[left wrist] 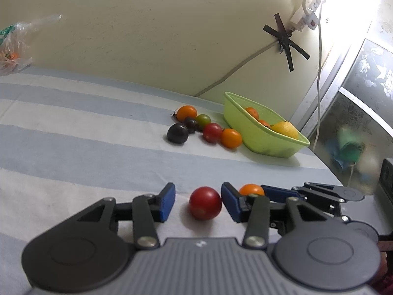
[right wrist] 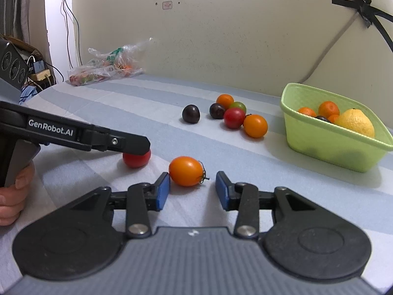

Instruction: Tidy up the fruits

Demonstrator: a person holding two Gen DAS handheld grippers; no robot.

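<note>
**Both grippers held spread low over the striped cloth, a tomato at each**

The left gripper [left wrist: 197, 202] is held level just above the striped cloth [left wrist: 73, 127], its blue pads [left wrist: 167, 201] spread wide. A red tomato [left wrist: 205, 206] is seen between them, touching the right-hand pad and apart from the other. In the right wrist view, the left gripper's handle is gripped by a hand [right wrist: 12, 196] at the left edge.

The right gripper [right wrist: 192, 190] is likewise held level and spread. An orange tomato [right wrist: 186, 171] lies just ahead of its fingertips, nearer the left-hand pad.

Farther back, a cluster of loose tomatoes [right wrist: 233, 116] is seen beside a green basket [right wrist: 319, 142], which stands by the cloth's far right edge and holds a lemon [right wrist: 356, 123] and small oranges. A plastic bag [right wrist: 110, 61] lies at the far left corner.
</note>
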